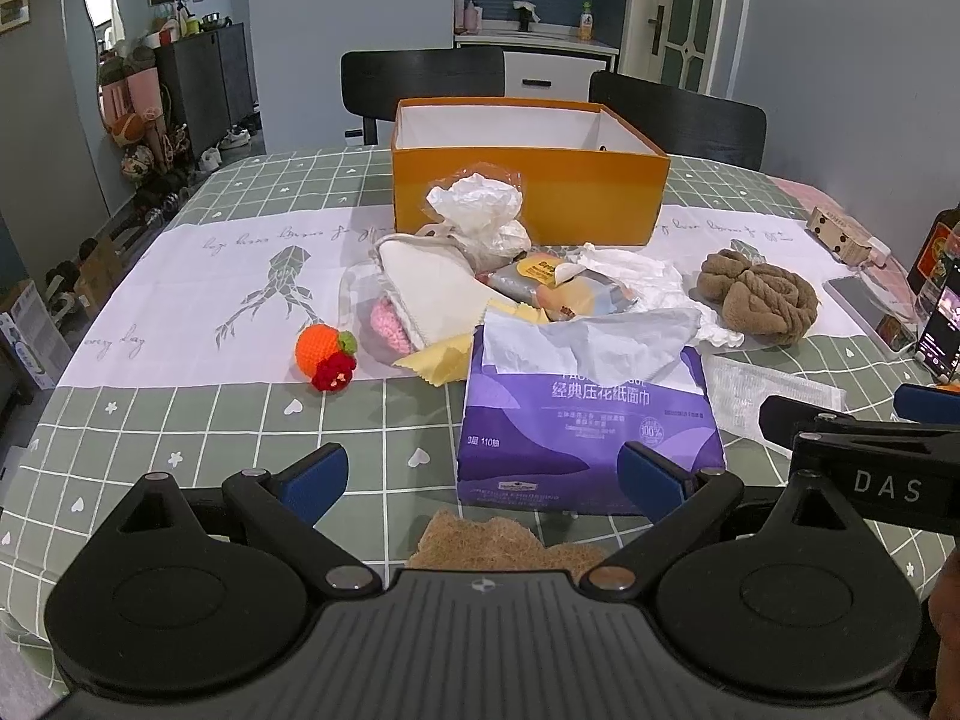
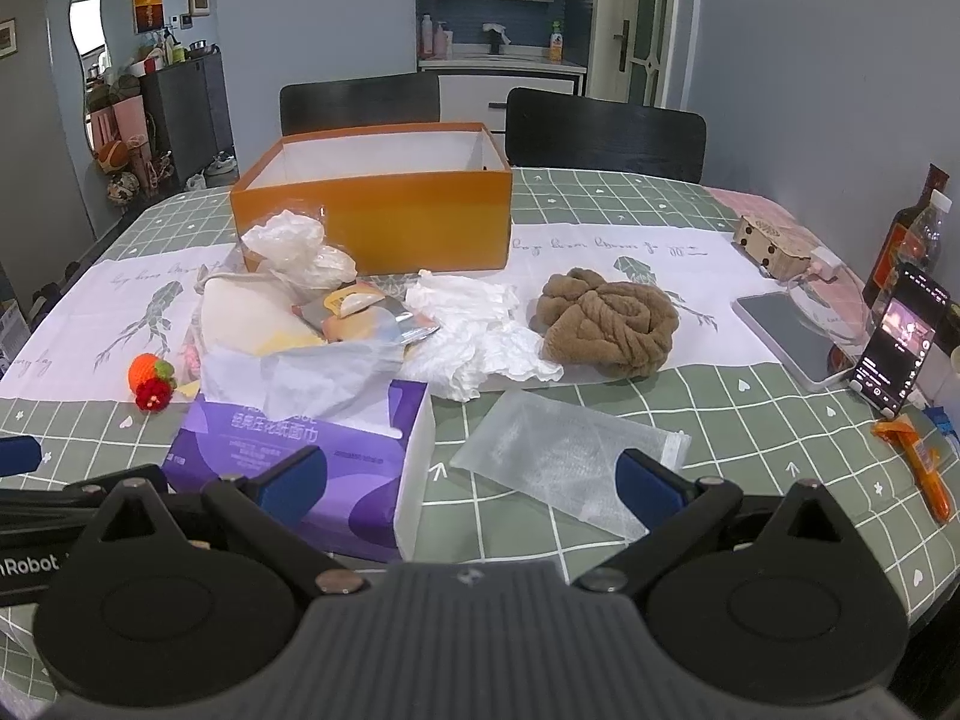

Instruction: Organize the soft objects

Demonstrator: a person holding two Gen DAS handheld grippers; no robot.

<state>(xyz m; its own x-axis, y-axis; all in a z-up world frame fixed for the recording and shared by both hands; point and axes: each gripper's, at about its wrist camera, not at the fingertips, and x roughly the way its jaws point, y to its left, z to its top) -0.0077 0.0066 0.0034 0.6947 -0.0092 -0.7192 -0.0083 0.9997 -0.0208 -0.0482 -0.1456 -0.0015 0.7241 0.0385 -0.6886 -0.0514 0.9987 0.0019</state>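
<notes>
Several soft things lay in a loose heap on the table (image 2: 600, 546), in front of the open orange box (image 2: 384, 222), which looked empty as far as its white inside was visible. Both tools were held low at the near edge. The left gripper (image 1: 483, 477) had its jaws spread wide with nothing between them, and the right gripper (image 2: 474, 480) was spread in the same way and empty too.

Nearest to both stood the purple tissue pack (image 1: 585, 429), with one sheet pulled up from its slot. It probably was light and would give under pressure, so a hold across its short sides seemed better than pulling on the loose sheet, which could tear. The brown twisted towel (image 2: 609, 321) lay apart to the right; it looked thick and limp, and a grip on one of its fat folds would likely hold well. The crocheted orange toy (image 1: 324, 354) sat alone to the left, small and springy, easy to pinch around its middle. The clear bubble bag (image 2: 567, 462), just beside the right gripper, seemed thin and slippery, so an edge was the likely place to take it.
</notes>
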